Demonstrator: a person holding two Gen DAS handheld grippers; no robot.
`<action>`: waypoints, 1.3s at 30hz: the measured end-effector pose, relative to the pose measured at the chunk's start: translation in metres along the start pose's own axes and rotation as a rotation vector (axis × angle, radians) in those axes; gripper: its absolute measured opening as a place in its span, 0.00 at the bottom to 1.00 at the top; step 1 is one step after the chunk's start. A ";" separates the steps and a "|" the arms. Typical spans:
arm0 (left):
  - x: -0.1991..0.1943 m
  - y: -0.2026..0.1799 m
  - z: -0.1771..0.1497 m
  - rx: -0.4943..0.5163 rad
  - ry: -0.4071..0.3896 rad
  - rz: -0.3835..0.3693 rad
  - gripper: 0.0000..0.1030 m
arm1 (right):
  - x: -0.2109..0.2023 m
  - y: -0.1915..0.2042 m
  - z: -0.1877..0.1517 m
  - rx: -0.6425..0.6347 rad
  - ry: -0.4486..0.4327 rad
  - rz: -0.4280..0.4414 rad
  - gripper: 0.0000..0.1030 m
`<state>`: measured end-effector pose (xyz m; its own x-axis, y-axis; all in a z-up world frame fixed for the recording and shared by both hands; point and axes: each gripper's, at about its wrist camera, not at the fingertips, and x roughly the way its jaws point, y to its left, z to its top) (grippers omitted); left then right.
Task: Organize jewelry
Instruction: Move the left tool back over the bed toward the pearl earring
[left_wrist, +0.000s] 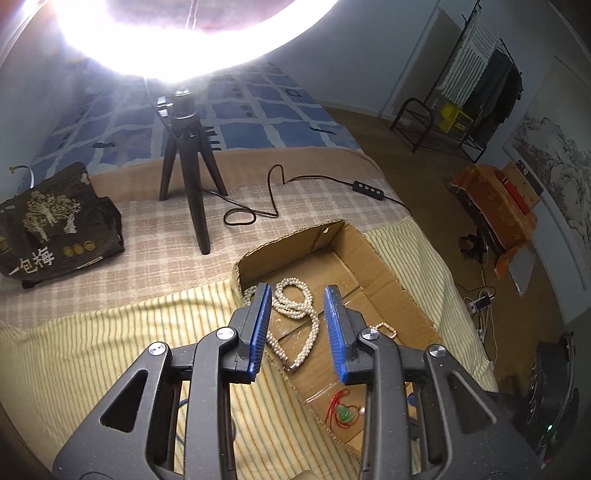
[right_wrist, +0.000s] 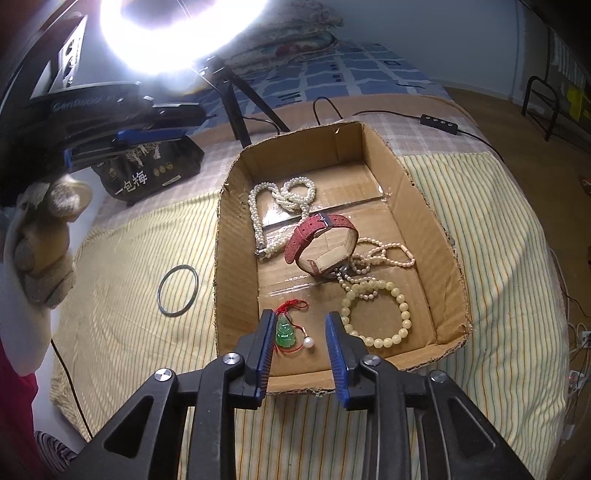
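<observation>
A: Right-wrist view, left to right?
B: Gloved hand (right_wrist: 44, 236) at the far left, gripping the left claw's handle. Dark bangle (right_wrist: 178, 290) lay flat on the striped sheet (right_wrist: 122, 266), just left of the box (right_wrist: 428, 206) and outside it.
A: Inside the box?
B: Twisted pearl rope (right_wrist: 275, 206) back left. Red-strap watch (right_wrist: 320, 243) mid box, standing on its strap loop. Thin pearl strand (right_wrist: 380, 258) tangled beside it on the right. Pale bead bracelet (right_wrist: 376, 314) front right, flat.
A: Right claw?
B: Right claw (right_wrist: 301, 343) was released, nothing pinched. Green pendant (right_wrist: 285, 331) on a red cord sat in the gap, hard by the left pad, with a loose pearl (right_wrist: 308, 344) just right of it. Couldn't tell if the pad touched the pendant.
A: Left claw?
B: Left claw (left_wrist: 298, 325) also released and empty, hovering over the box's (left_wrist: 384, 266) near-left side. Pearl rope (left_wrist: 295, 314) showed on the floor between the pads, no contact. Pendant (left_wrist: 343, 413) lower right of it.
A: Surroundings?
B: Black bag (left_wrist: 55, 225) far left on the bed, tripod (left_wrist: 192, 177) under the ring light (left_wrist: 192, 40), its cable remote (left_wrist: 367, 186) behind the box.
</observation>
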<state>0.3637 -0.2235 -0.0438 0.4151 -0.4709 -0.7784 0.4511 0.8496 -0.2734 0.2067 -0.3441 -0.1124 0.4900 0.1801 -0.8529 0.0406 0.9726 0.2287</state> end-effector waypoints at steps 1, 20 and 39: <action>-0.003 0.000 -0.002 0.004 -0.001 0.005 0.28 | -0.002 0.001 0.000 0.000 -0.002 -0.003 0.29; -0.103 0.040 -0.053 0.011 -0.082 0.125 0.28 | -0.030 0.045 -0.001 -0.045 -0.058 0.027 0.52; -0.156 0.088 -0.167 -0.025 -0.059 0.179 0.28 | 0.000 0.112 0.005 -0.093 -0.007 0.132 0.52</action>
<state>0.2069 -0.0356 -0.0408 0.5328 -0.3242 -0.7817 0.3466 0.9263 -0.1479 0.2157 -0.2358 -0.0846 0.4915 0.3069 -0.8150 -0.1053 0.9499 0.2942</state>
